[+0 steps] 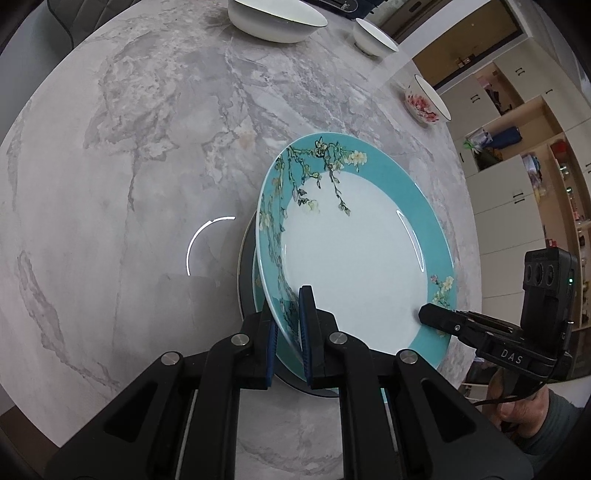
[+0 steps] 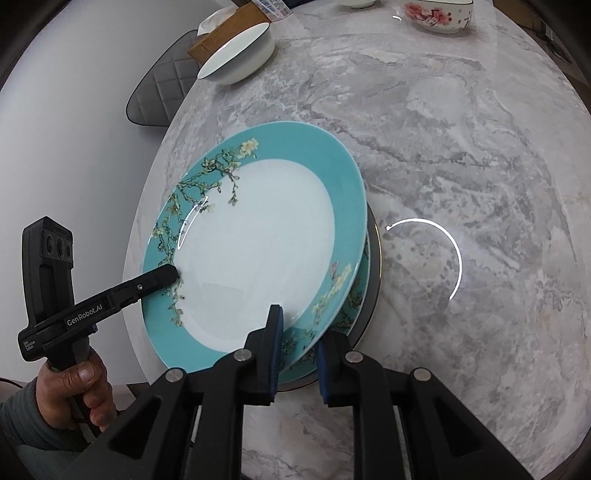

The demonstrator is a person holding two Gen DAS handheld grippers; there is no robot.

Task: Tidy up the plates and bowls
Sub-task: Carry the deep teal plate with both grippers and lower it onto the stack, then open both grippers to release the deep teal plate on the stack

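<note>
Grey marble covers the round bench, with cupboards and open shelves behind it. Near the bench's edge, a teal-rimmed plate with a blossom pattern is tilted above a second, matching plate that lies on a dark round disc. The left fingers are clenched on the tilted plate's rim, one blue pad under it and one on top. The right fingers grasp the opposite rim the same way, one above and one below. A large white bowl, a smaller white bowl and a bowl with pink flowers stand well apart, at the far side of the bench.
</note>
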